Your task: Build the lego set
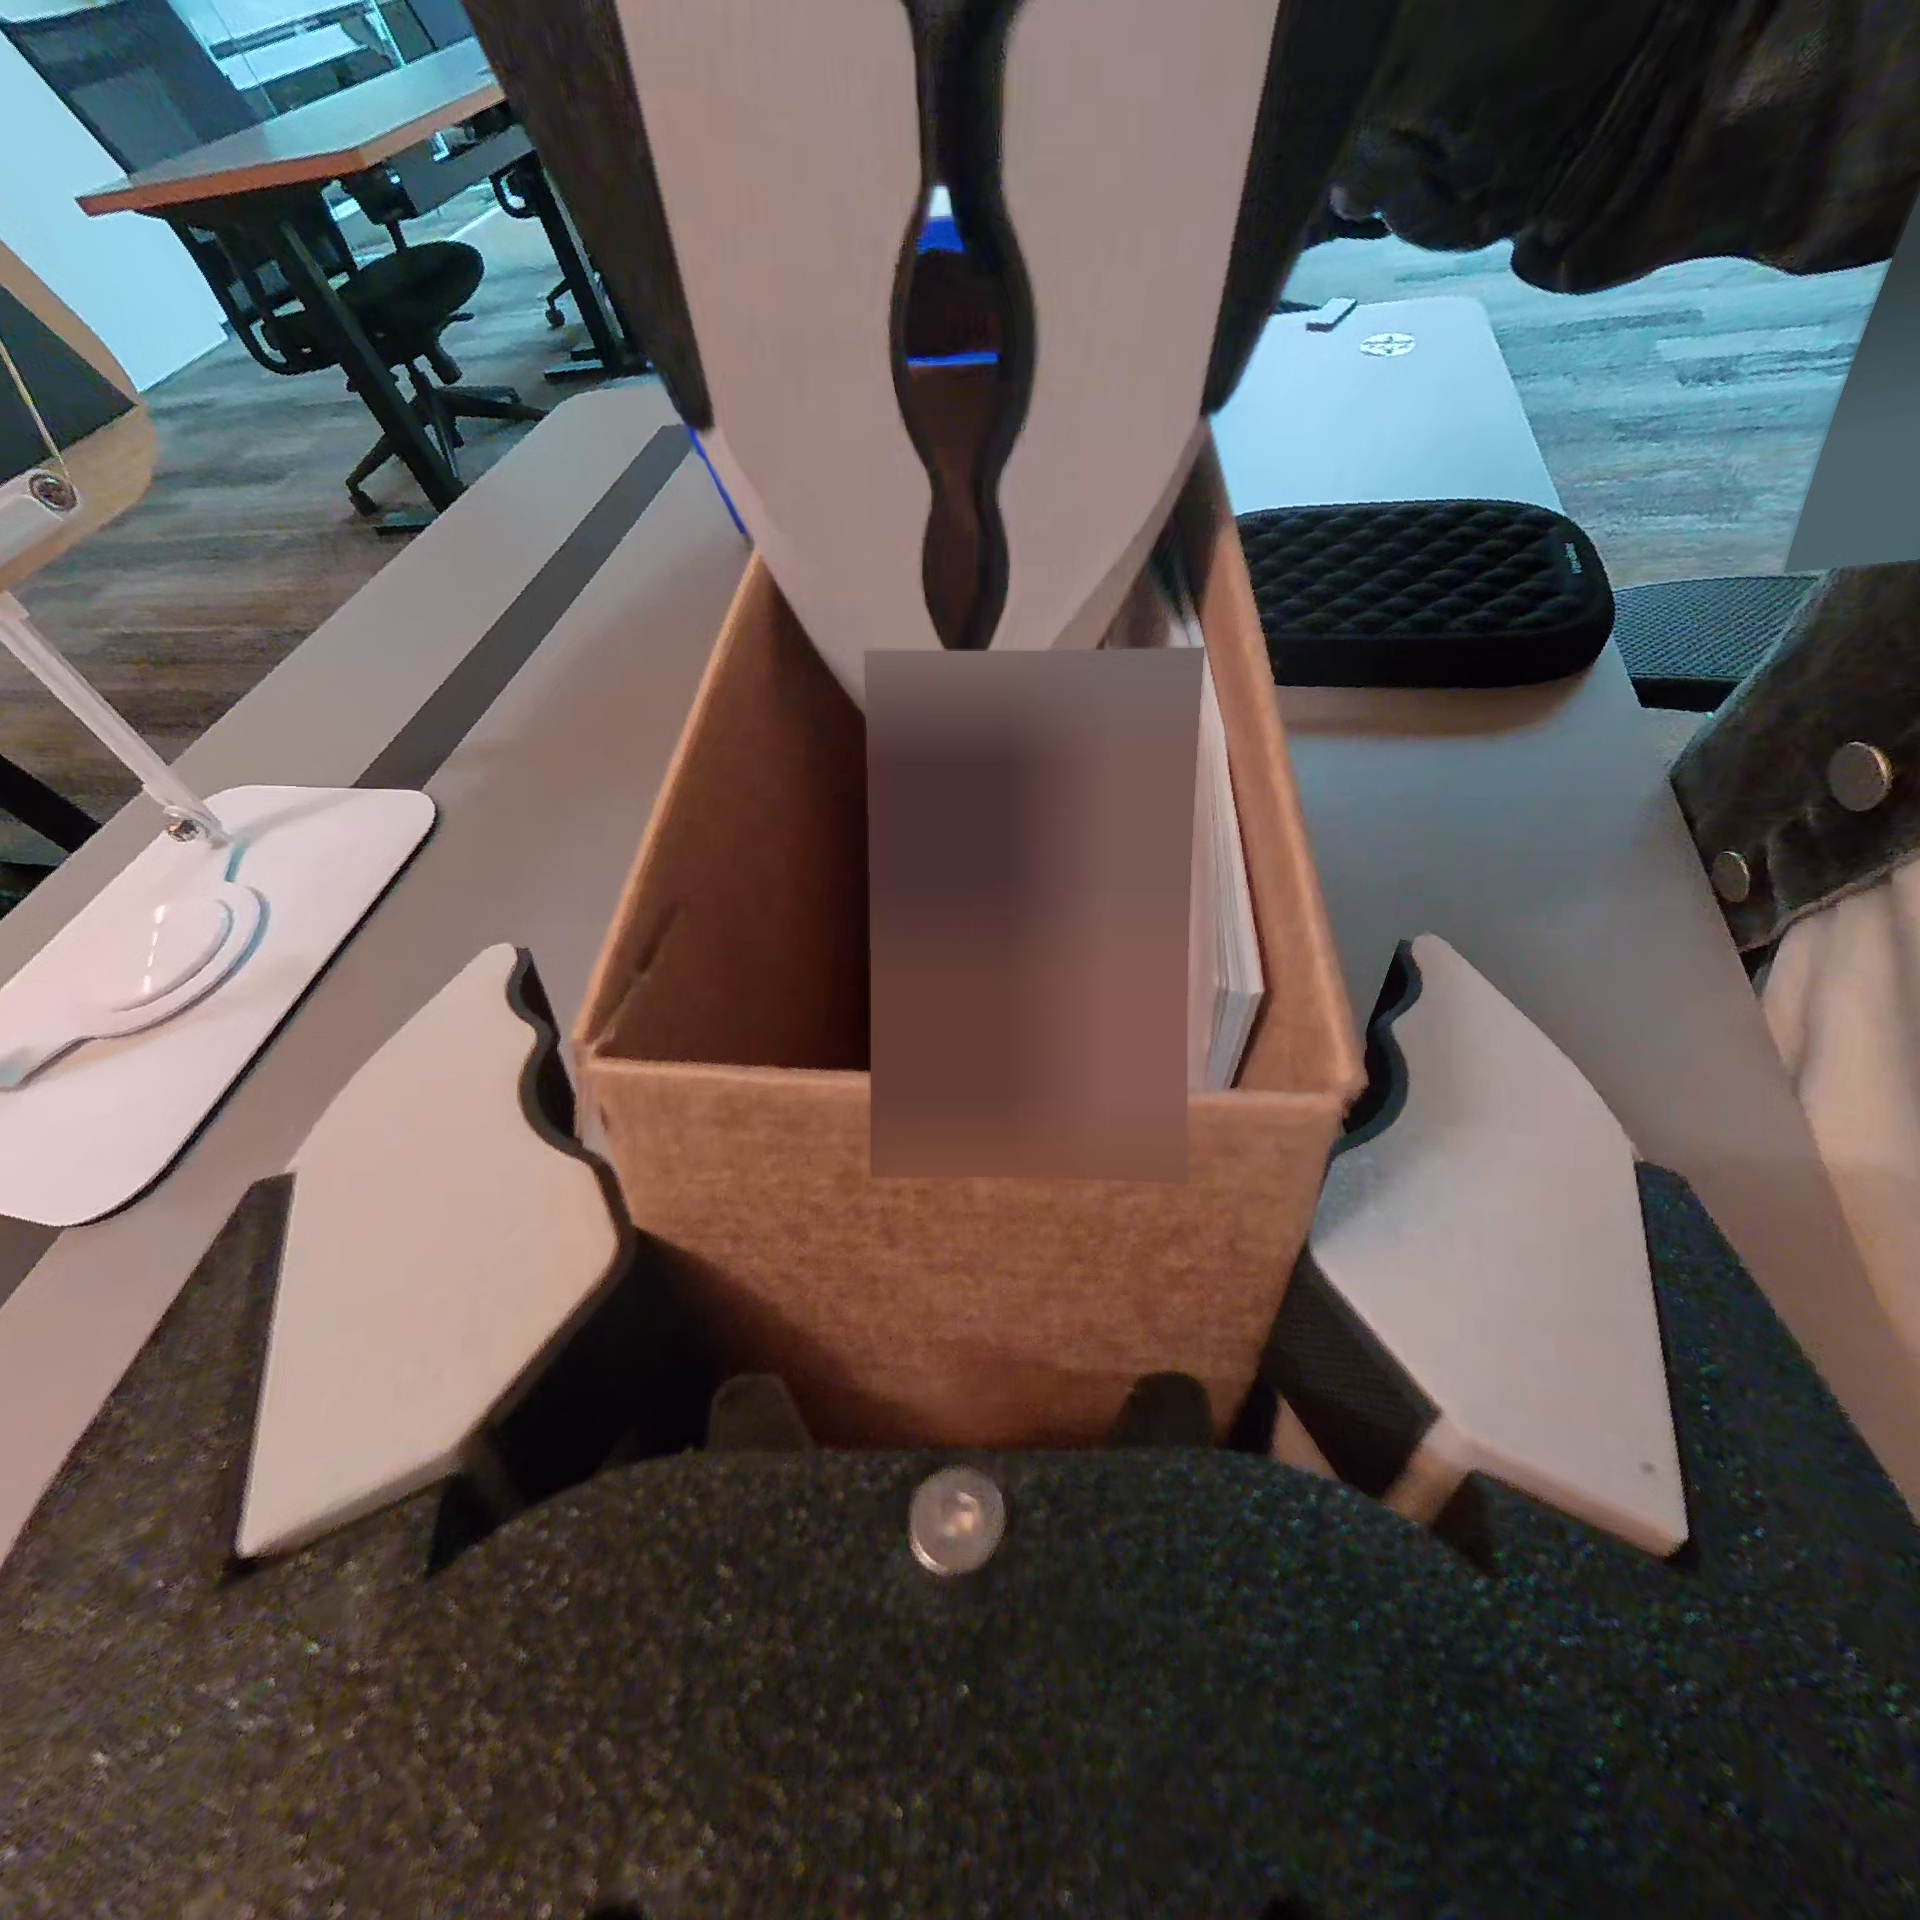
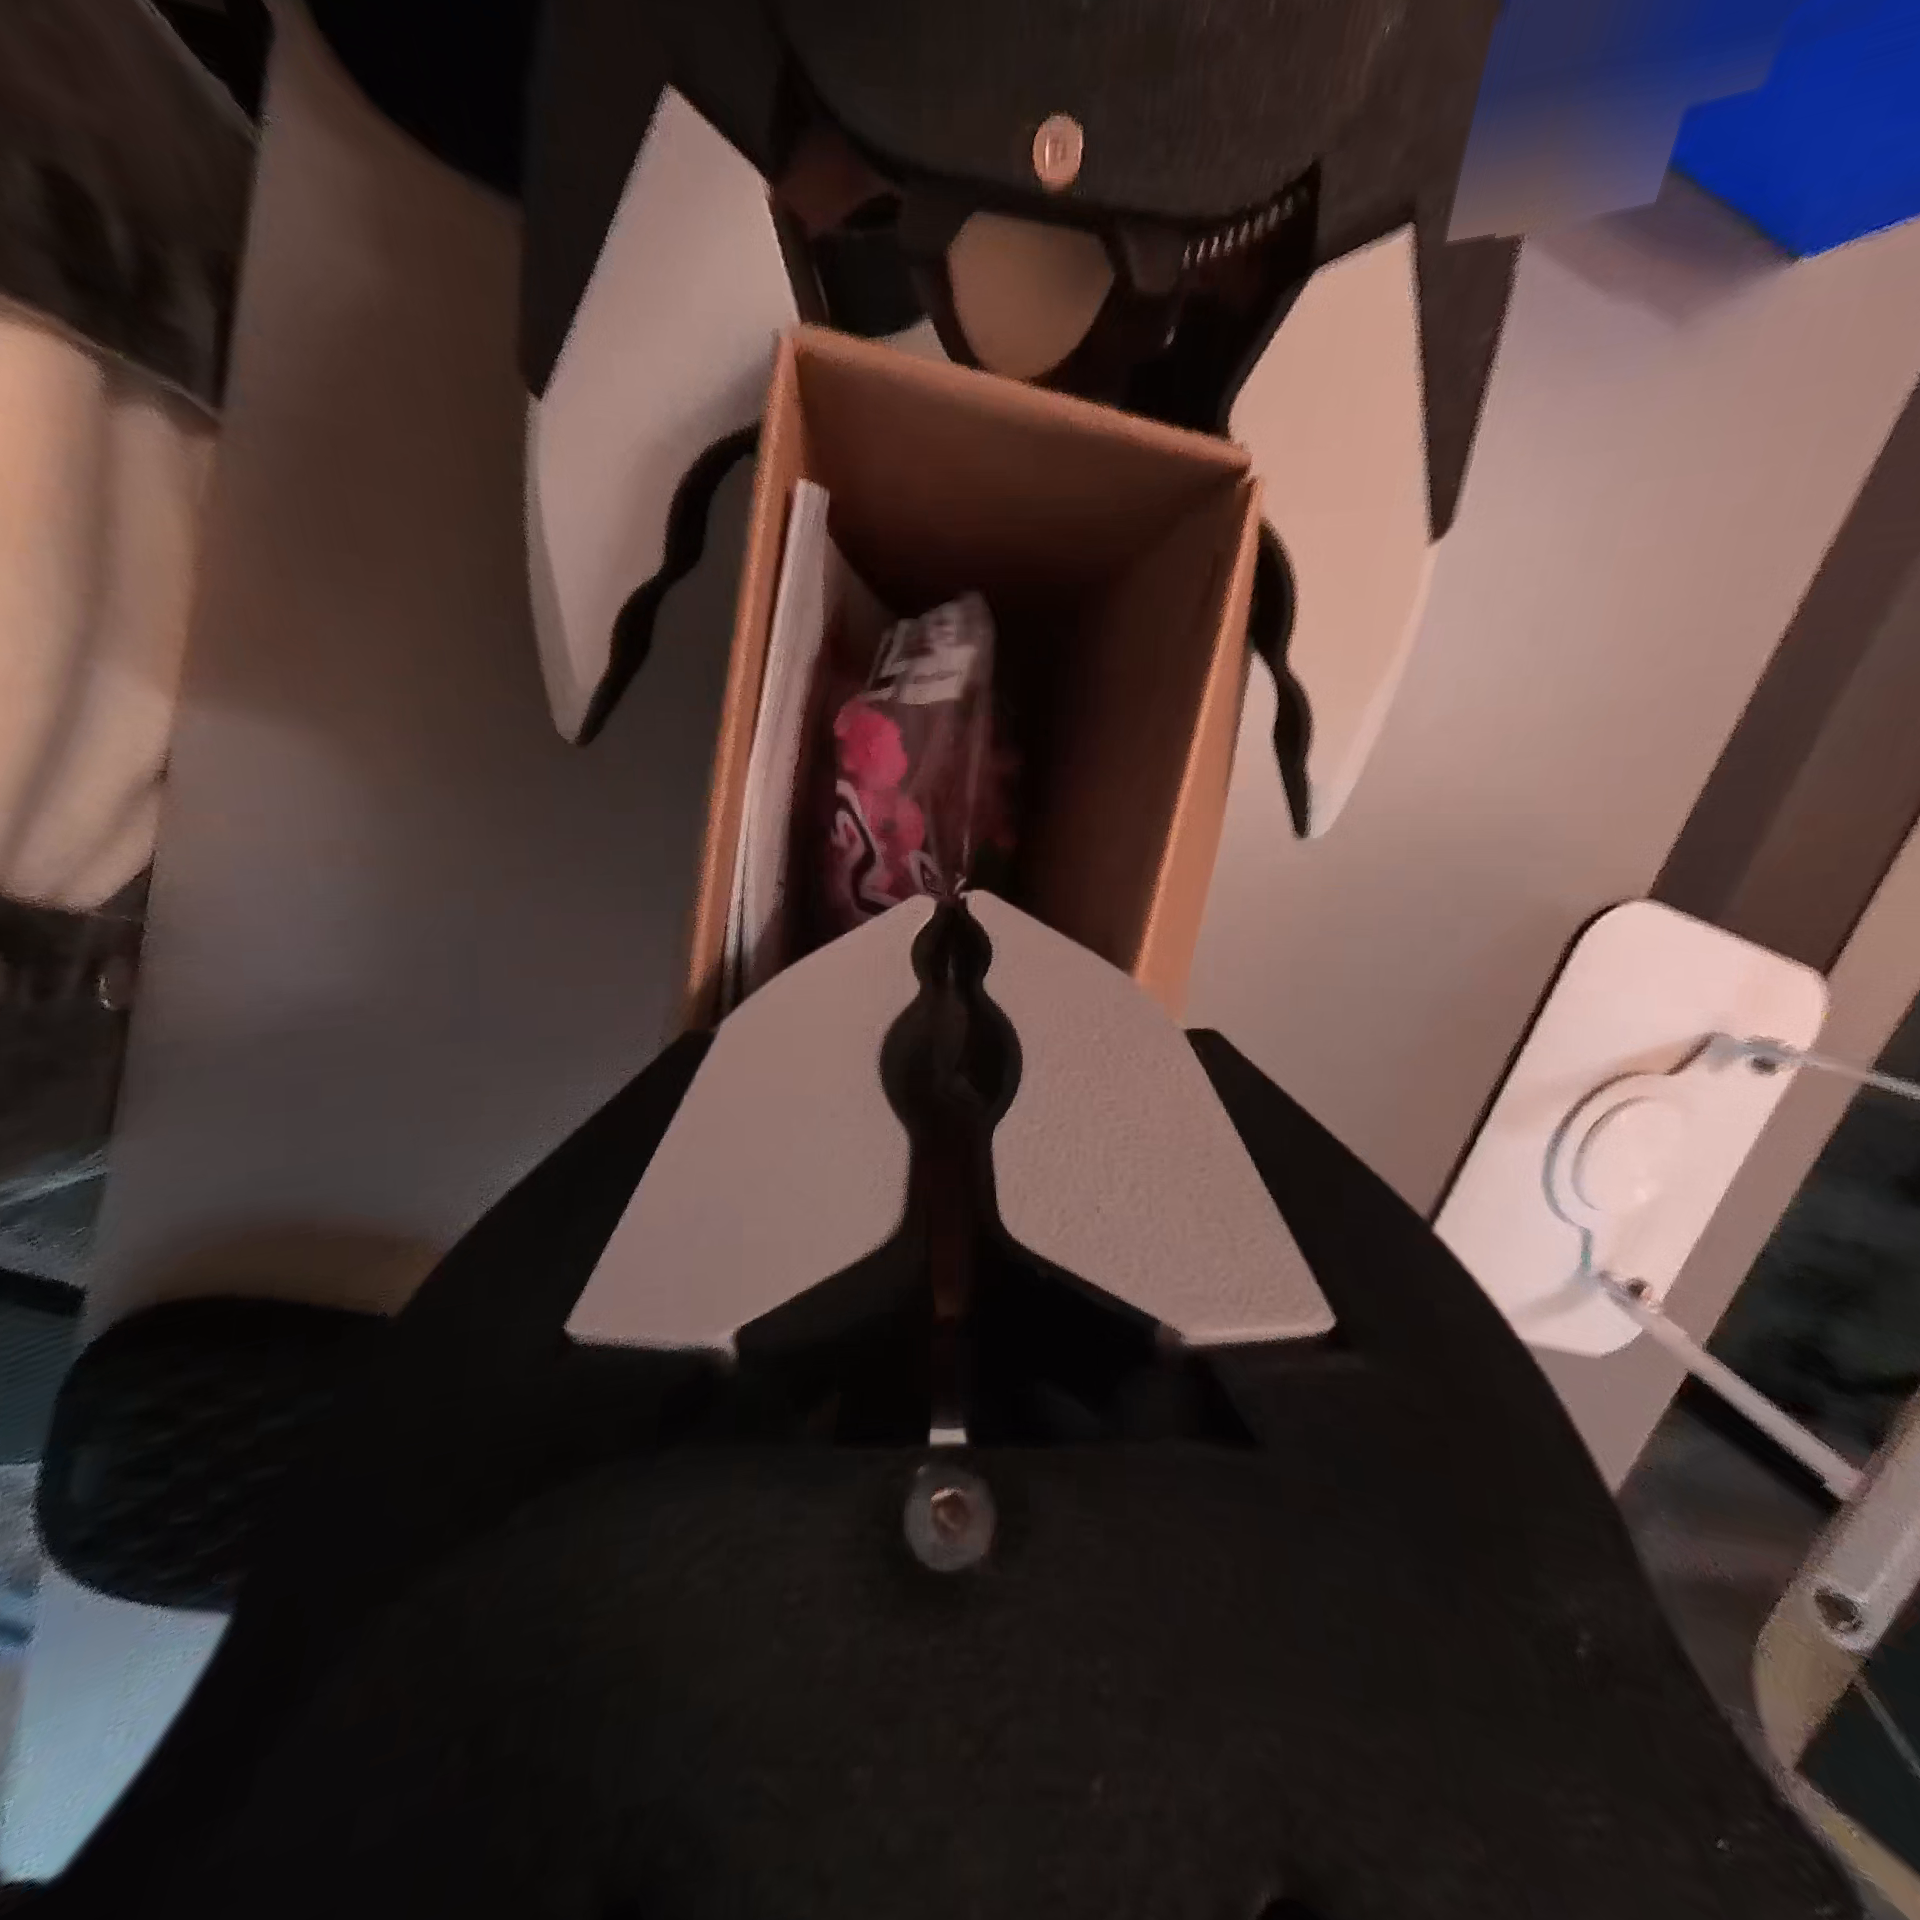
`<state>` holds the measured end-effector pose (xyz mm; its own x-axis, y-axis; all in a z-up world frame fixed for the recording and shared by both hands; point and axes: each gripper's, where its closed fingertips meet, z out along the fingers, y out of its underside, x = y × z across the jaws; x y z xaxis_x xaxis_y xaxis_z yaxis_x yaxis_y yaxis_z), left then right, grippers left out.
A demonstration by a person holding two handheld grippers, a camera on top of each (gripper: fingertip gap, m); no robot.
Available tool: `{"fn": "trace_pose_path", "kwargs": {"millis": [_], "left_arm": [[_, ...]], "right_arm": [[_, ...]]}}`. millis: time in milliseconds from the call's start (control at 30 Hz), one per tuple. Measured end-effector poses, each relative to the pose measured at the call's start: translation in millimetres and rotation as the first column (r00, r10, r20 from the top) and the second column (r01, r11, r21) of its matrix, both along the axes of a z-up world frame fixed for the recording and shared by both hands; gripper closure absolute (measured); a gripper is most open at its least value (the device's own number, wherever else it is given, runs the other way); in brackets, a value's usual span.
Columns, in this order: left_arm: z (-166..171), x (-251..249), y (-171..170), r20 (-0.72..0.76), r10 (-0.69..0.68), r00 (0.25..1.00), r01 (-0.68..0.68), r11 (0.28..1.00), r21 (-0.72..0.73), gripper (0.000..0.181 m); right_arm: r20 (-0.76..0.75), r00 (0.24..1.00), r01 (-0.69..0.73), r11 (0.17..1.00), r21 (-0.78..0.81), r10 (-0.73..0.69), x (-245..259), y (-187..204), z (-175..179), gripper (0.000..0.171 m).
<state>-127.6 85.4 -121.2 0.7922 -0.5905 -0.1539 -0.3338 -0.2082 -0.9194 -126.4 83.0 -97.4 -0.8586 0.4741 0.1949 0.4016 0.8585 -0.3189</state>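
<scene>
An open brown cardboard box [image 1: 935, 1247] stands on the grey desk. My left gripper [image 1: 961, 1029] straddles its near end, with the pads [image 1: 545, 1039] against its two corners. In the right wrist view the same fingers [image 2: 623, 582] flank the box [image 2: 1143, 727]. My right gripper [image 2: 951, 914] reaches down into the box and is shut on the top edge of a clear plastic bag of pink pieces [image 2: 904, 748]. It shows from above in the left wrist view [image 1: 966, 634]. A white booklet [image 2: 779, 675] stands against one inner wall [image 1: 1231, 935]. A blurred patch hides the bag in the left wrist view.
A white flat stand base [image 1: 187, 935] lies on the desk beside the box and also shows in the right wrist view [image 2: 1621, 1143]. A black quilted wrist rest [image 1: 1423, 592] and a grey laptop [image 1: 1382, 384] lie behind. A person's dark jacket [image 1: 1787, 831] is at the right.
</scene>
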Motion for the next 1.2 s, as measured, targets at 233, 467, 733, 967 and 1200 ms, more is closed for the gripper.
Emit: {"fn": "trace_pose_path", "kwargs": {"millis": [233, 467, 733, 967, 1200], "left_arm": [[-1, -8, 4, 0.05, 0.033, 0.998, -0.031, 0.999, -0.028, 0.038], [0, -19, 4, 0.119, 0.054, 0.991, -0.049, 0.998, -0.042, 0.038], [-1, -17, 5, 0.104, 0.059, 0.993, -0.055, 0.998, -0.044, 0.038], [-1, -16, 5, 0.103, 0.056, 0.993, -0.052, 0.998, -0.044, 0.038], [0, -15, 6, 0.106, 0.051, 0.993, -0.047, 0.998, -0.042, 0.038]], "right_arm": [[-0.12, 0.983, 0.101, 0.952, -0.29, -0.141, -10, 21, 90, 0.171], [-0.141, 0.944, 0.243, 0.92, -0.307, -0.297, 1, 61, 117, 0.171], [-0.143, 0.747, 0.626, 0.759, -0.179, -0.649, 54, 176, 81, 0.171], [0.077, 0.38, 0.888, 0.341, -0.308, -0.922, 66, 276, -14, 0.171], [0.336, 0.159, 0.836, -0.054, -0.545, -0.928, 35, 317, -54, 0.171]]}}
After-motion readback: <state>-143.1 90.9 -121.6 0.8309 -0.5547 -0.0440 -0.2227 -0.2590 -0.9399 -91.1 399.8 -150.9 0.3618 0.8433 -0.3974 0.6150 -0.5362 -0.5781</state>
